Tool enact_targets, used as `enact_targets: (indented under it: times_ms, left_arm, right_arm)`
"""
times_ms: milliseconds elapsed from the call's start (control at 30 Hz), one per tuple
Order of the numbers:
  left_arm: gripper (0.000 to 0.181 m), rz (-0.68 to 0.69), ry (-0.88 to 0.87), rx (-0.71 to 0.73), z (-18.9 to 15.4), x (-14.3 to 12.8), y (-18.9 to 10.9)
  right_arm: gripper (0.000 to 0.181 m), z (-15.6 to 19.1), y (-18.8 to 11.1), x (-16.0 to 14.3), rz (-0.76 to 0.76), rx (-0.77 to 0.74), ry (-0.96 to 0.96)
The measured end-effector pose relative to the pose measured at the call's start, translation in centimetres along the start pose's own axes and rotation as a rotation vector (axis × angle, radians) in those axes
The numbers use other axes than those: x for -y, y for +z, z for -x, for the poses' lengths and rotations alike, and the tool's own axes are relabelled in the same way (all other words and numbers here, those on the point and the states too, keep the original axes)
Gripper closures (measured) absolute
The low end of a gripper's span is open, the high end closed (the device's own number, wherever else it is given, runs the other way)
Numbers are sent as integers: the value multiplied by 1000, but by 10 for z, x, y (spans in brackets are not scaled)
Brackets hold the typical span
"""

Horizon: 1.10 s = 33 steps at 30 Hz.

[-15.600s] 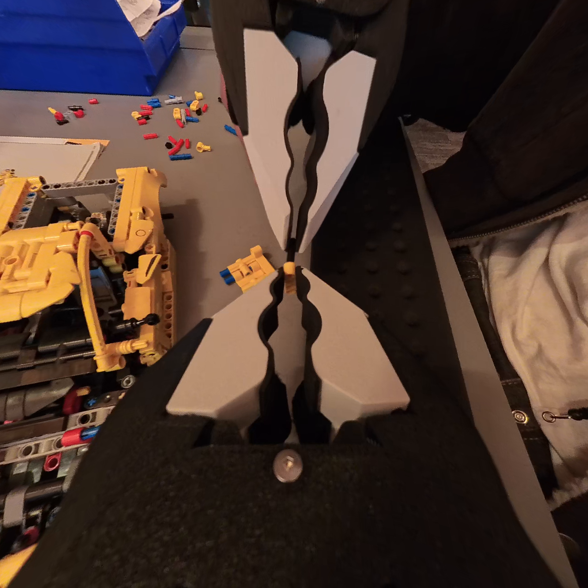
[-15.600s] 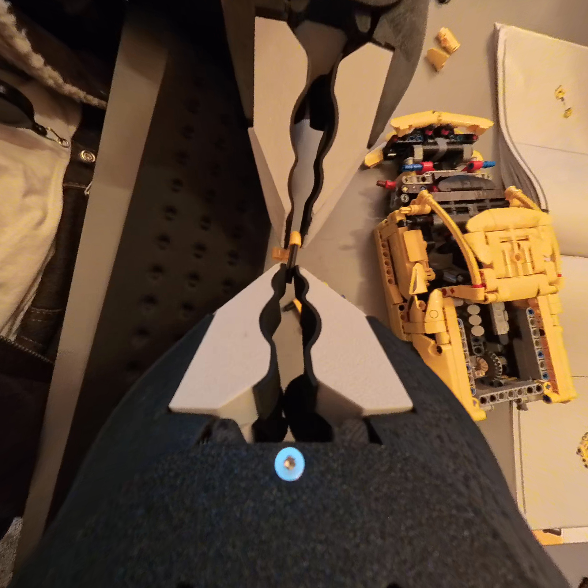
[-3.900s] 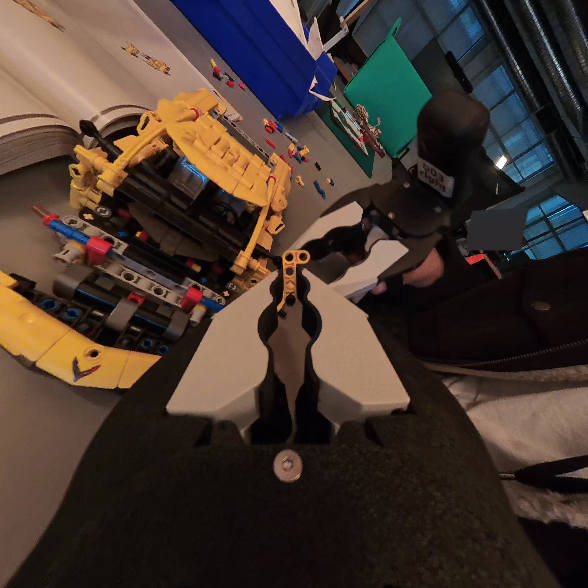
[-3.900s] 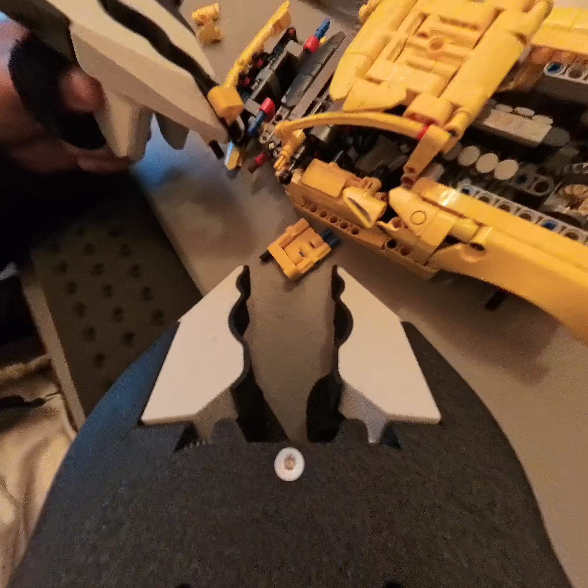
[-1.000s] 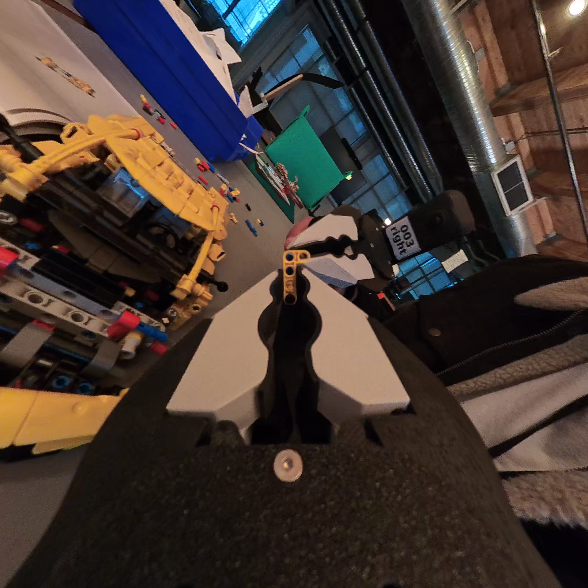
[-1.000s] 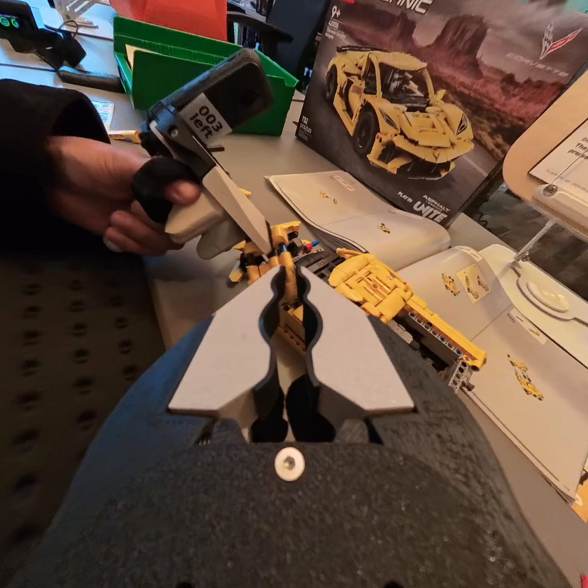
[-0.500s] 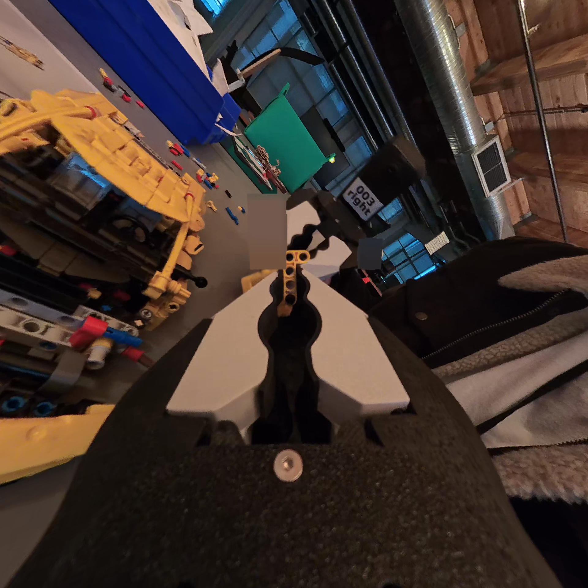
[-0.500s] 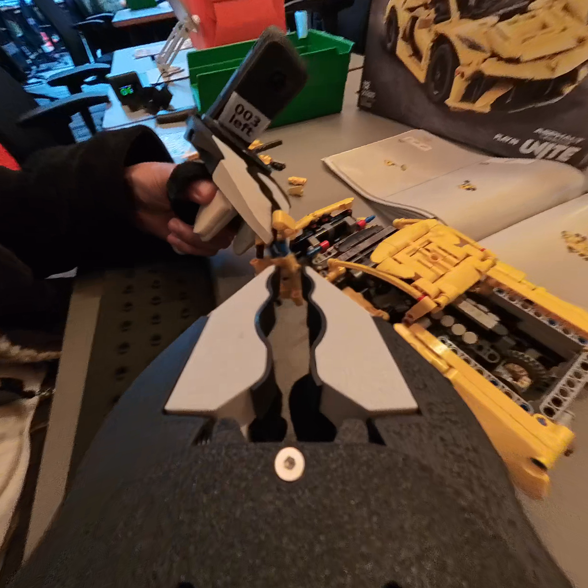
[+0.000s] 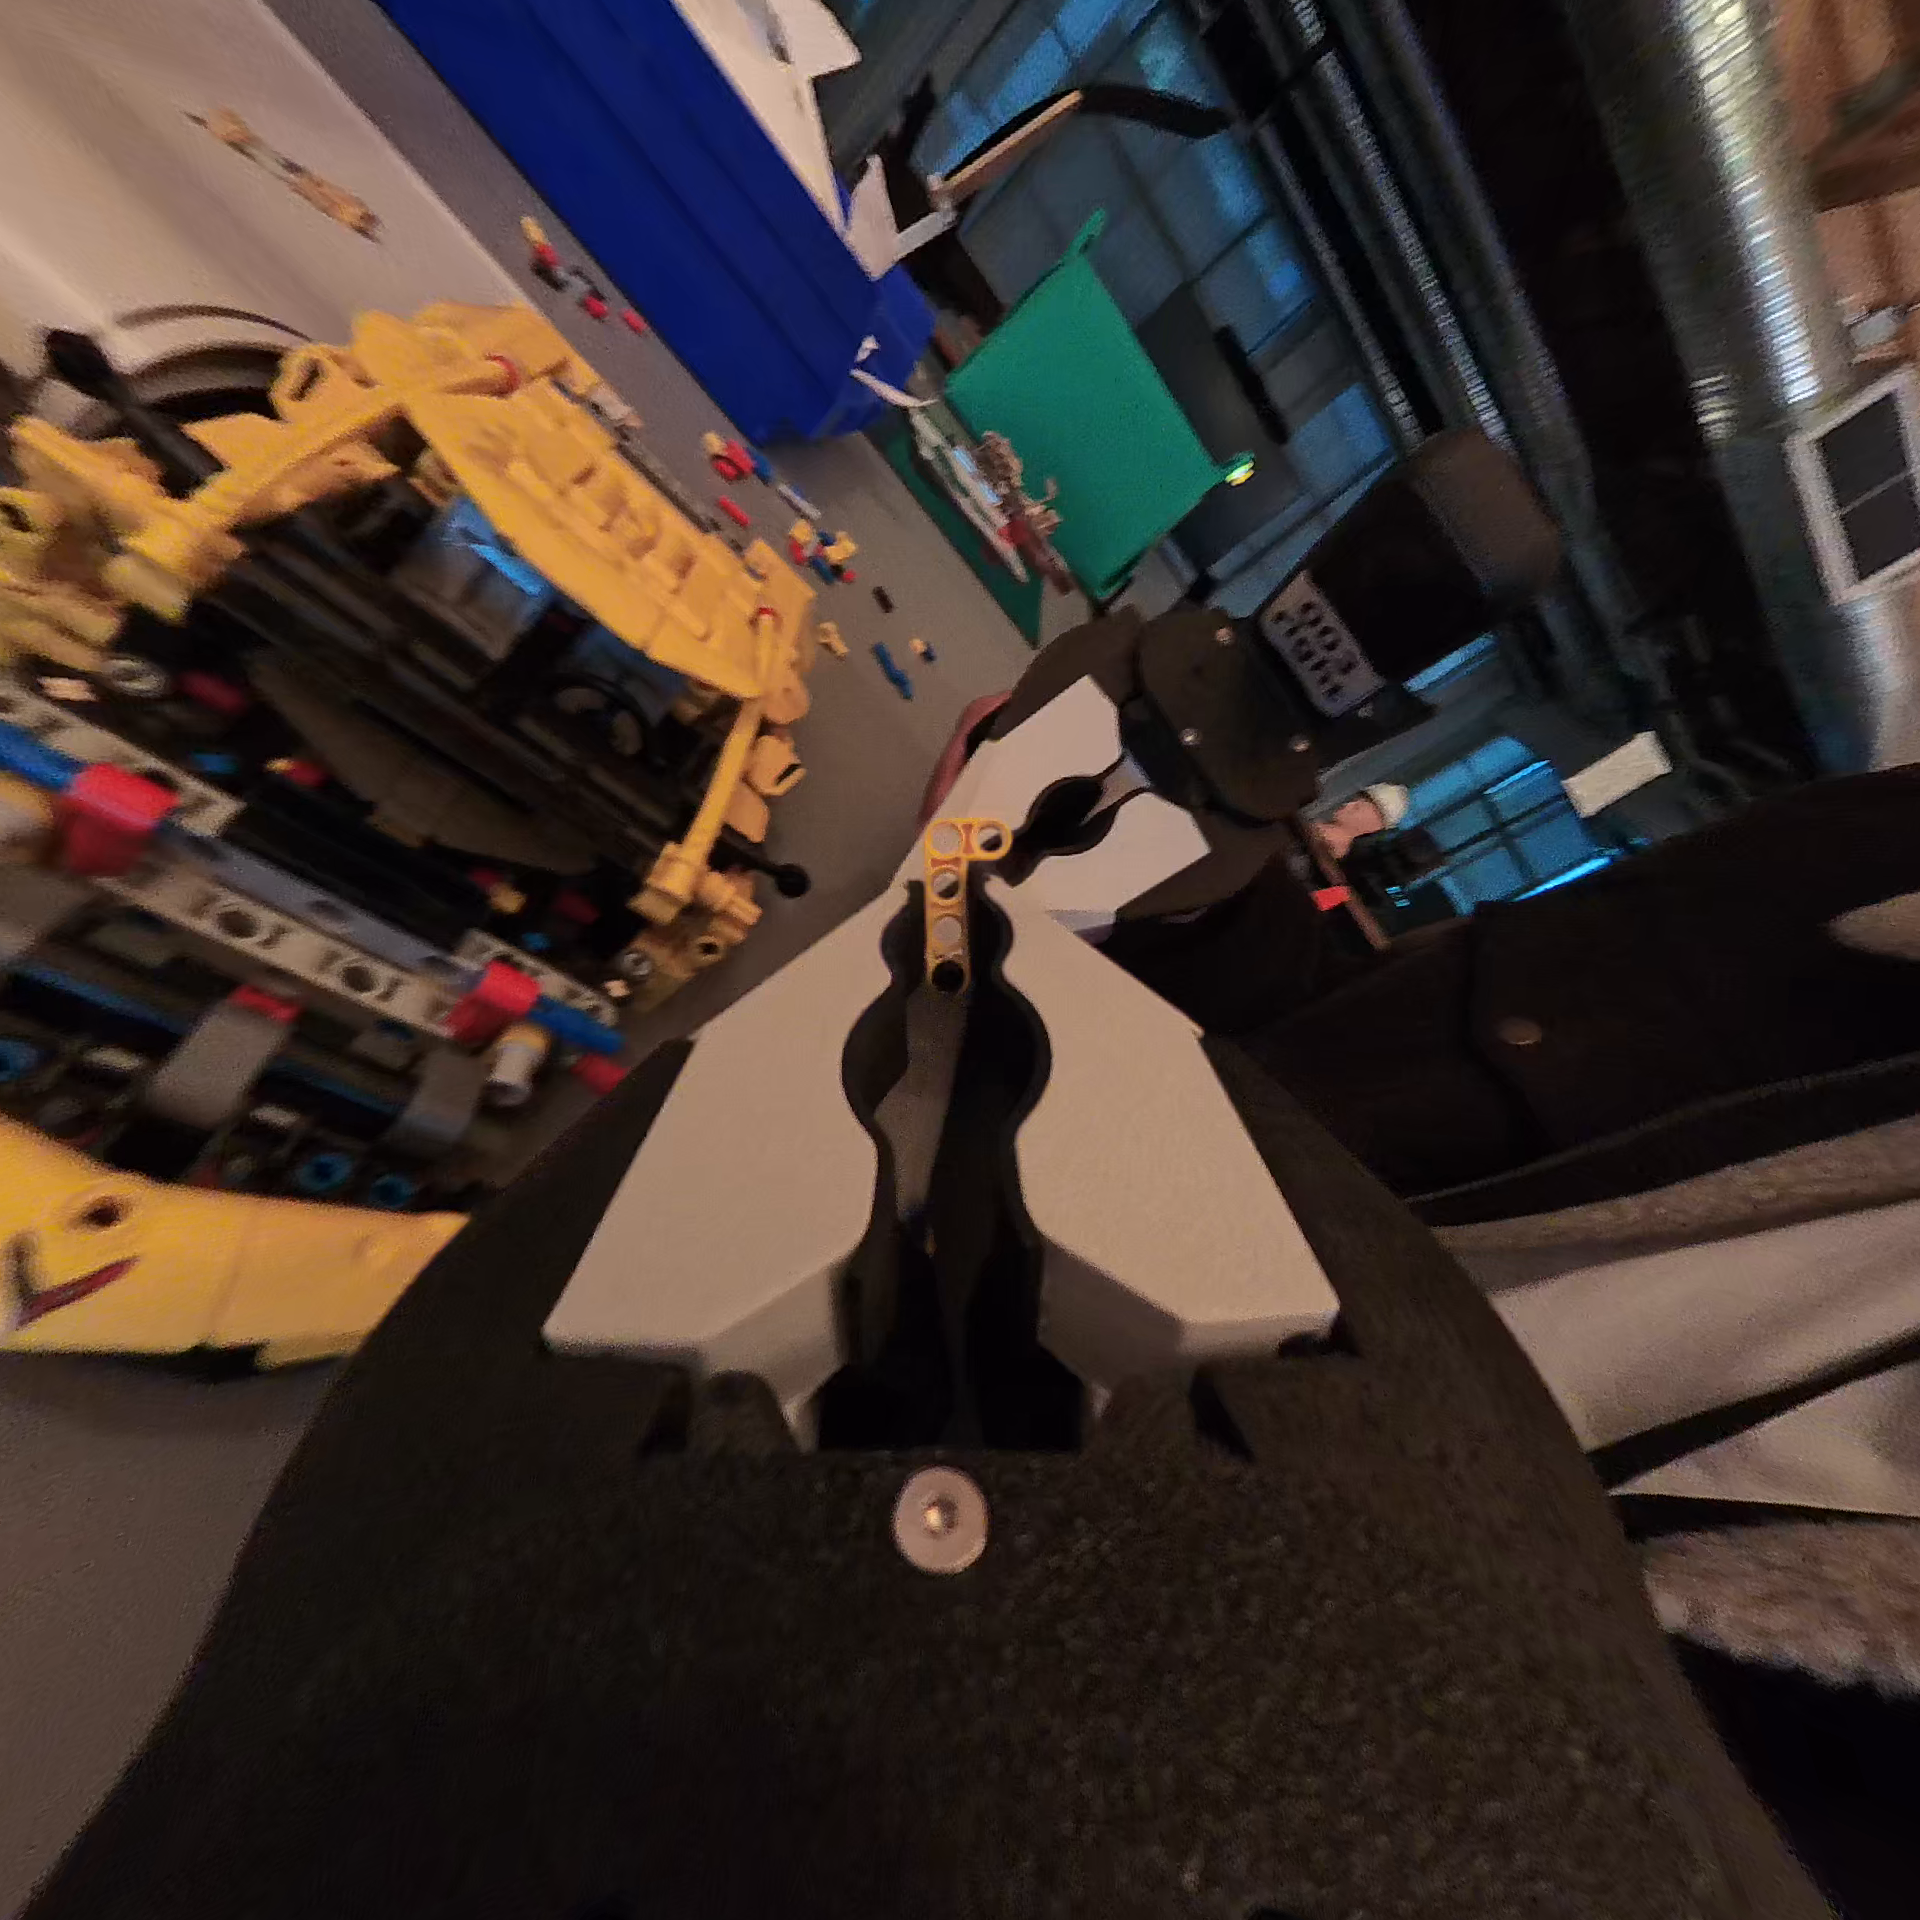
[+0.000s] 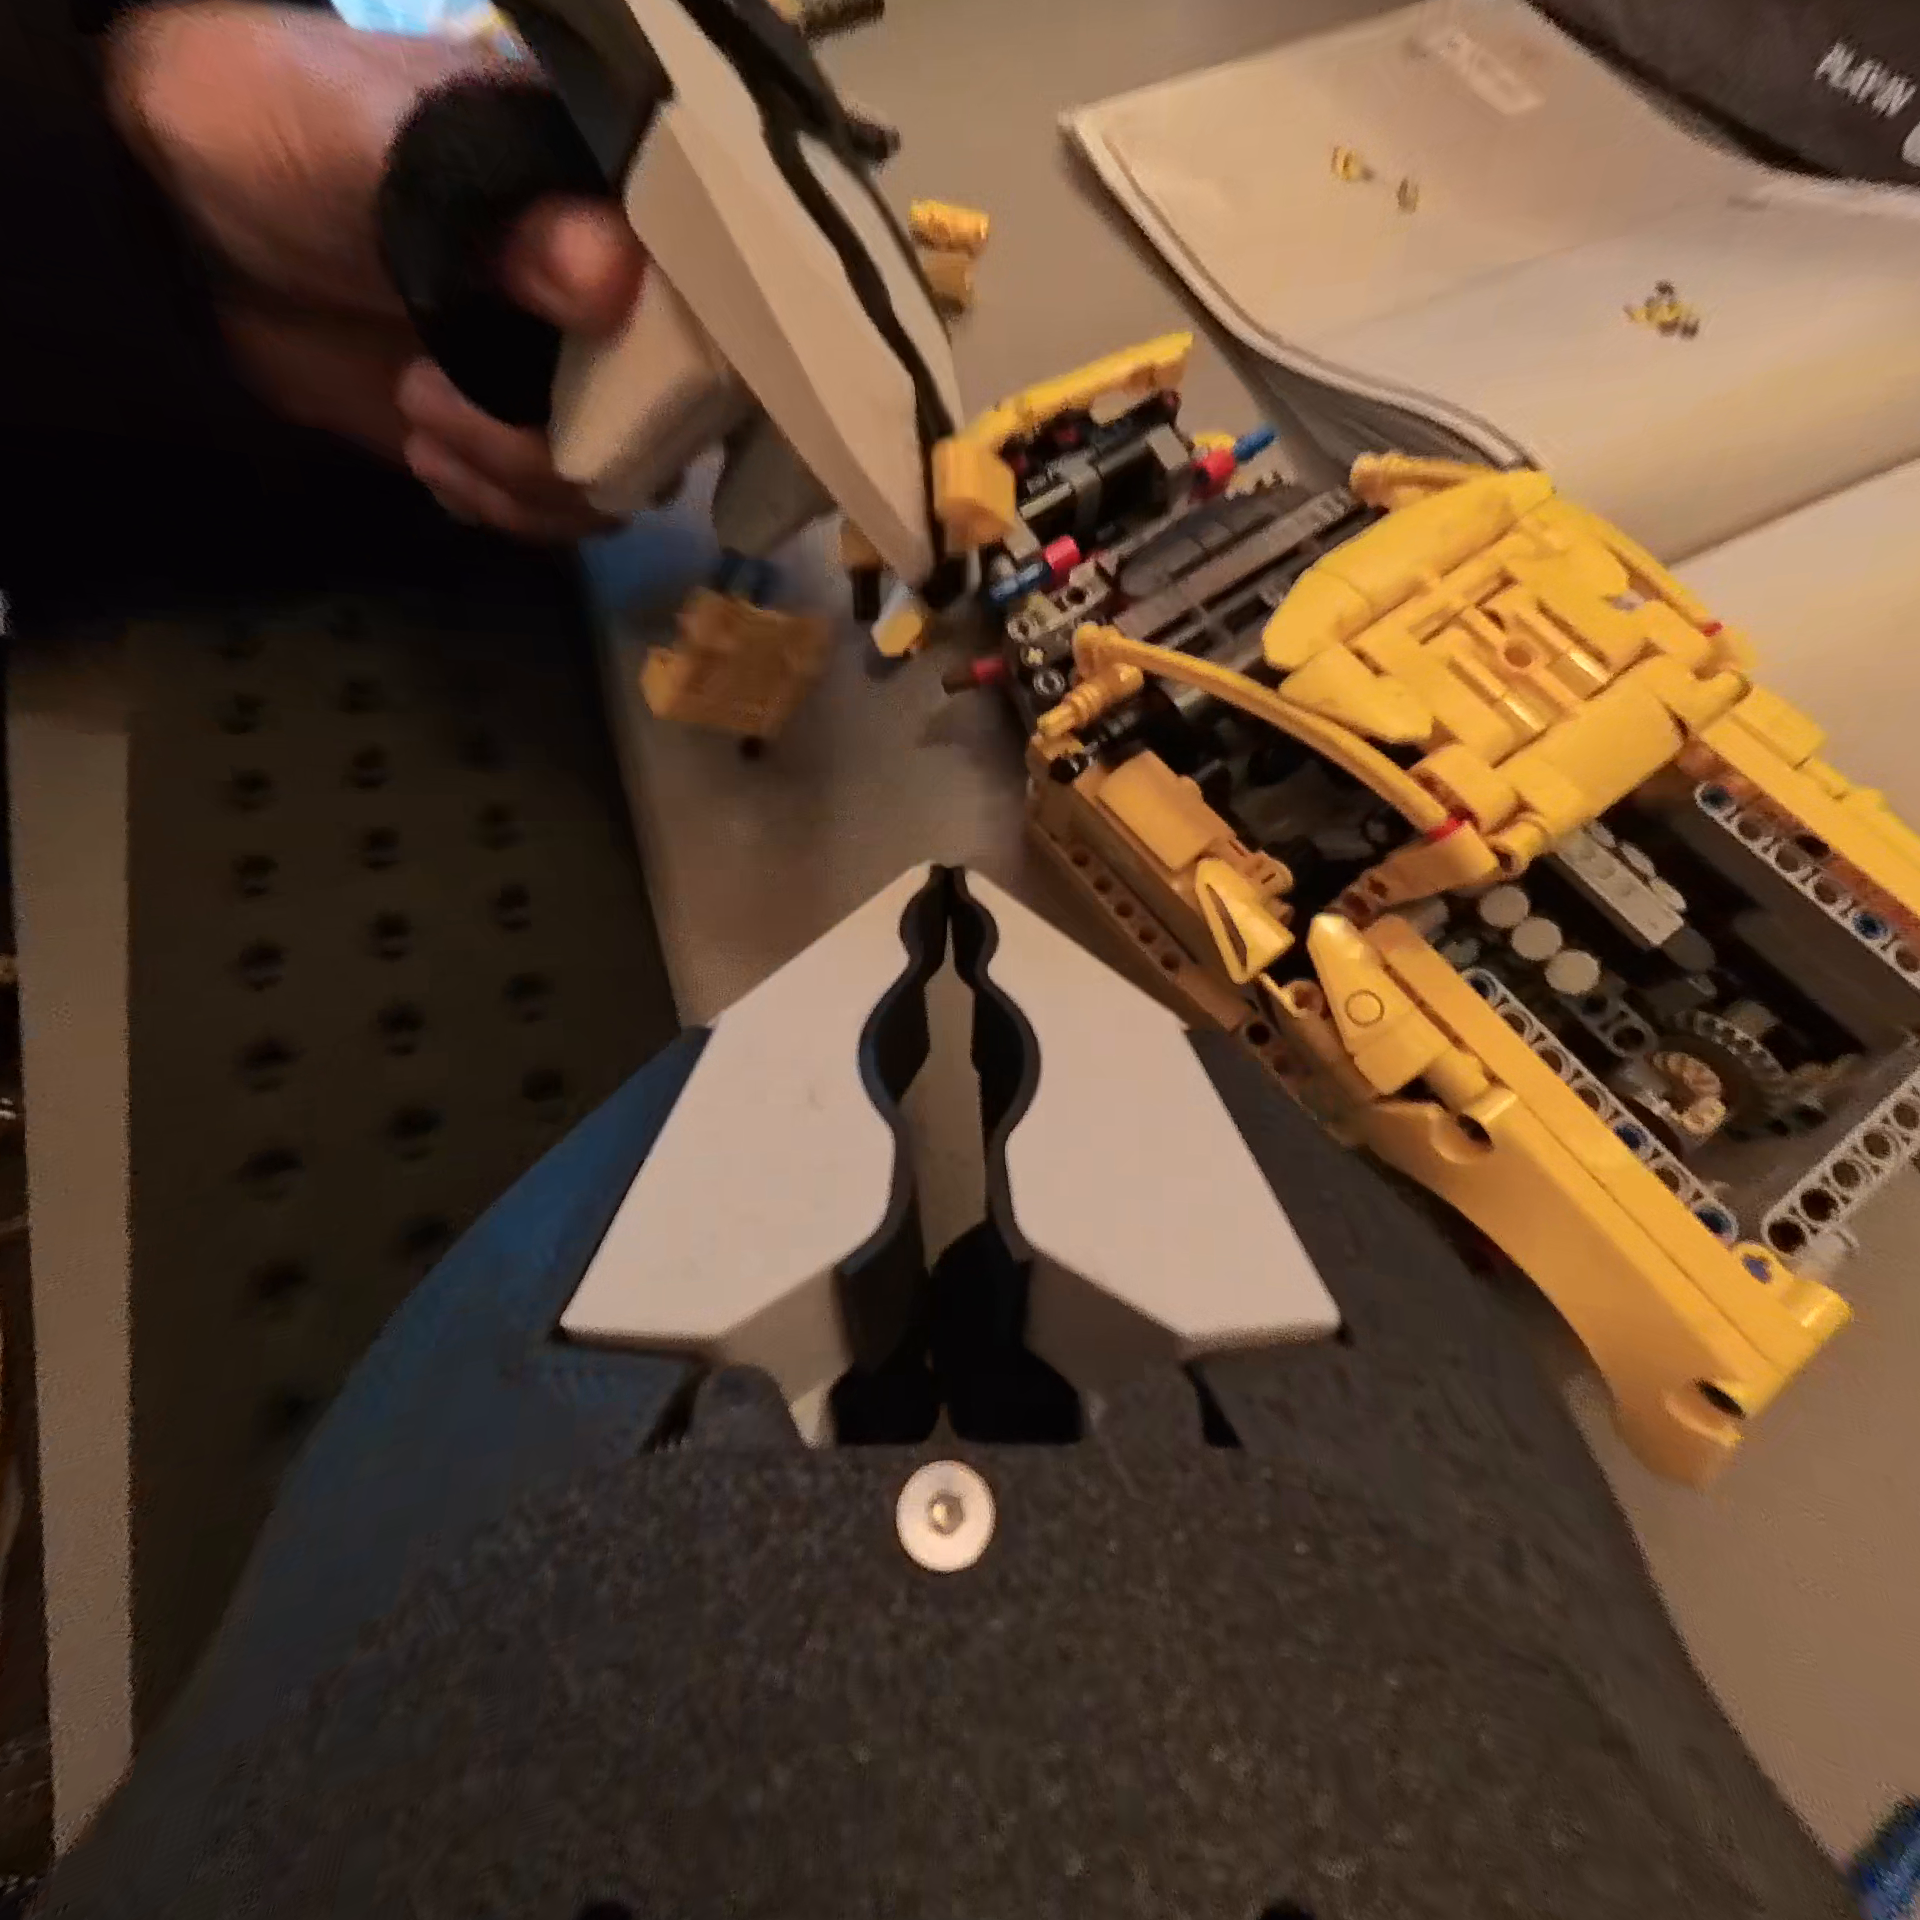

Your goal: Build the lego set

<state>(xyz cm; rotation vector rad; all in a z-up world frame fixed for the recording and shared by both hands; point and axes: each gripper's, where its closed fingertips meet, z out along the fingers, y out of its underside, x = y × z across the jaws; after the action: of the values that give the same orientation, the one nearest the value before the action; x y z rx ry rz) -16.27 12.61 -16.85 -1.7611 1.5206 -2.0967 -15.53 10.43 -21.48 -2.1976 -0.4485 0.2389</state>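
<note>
On the grey tabletop (image 10: 1558,1558), the half-built yellow plastic brick car (image 10: 1455,831) waits.
Left gripper (image 9: 961,894) clamps a small yellow L-shaped holed beam (image 9: 951,899) by its tip, so a nudge could twist it loose; right gripper (image 10: 951,883) pinched together, empty, near the car.

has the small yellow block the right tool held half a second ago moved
Yes. It has left the right tool, now shut empty, and lies on the table beside the yellow car: small yellow block.
</note>
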Motion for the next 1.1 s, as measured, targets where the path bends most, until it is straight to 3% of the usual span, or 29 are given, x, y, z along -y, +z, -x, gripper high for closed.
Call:
enact_targets:
  times_ms: [167,333,400,633,867,1100]
  left_arm:
    - [174,52,116,177,22,1,-28]
    - [174,-34,92,146,21,13,-79]
    - [174,-62,122,195,26,13,-96]
    - [174,-180,162,131,13,23,-115]
    - [174,-261,152,69,4,33,-124]
    - [174,-238,168,71,4,29,-120]
  right_arm:
    - [181,8,10,-15,83,56,43]
    - [167,35,32,8,51,107,-88]
    - [153,49,44,20,12,161,-212]
    - [138,67,77,42,36,327,-339]
    - [148,83,94,46,14,229,-768]
    - [164,74,107,41,0,126,-792]
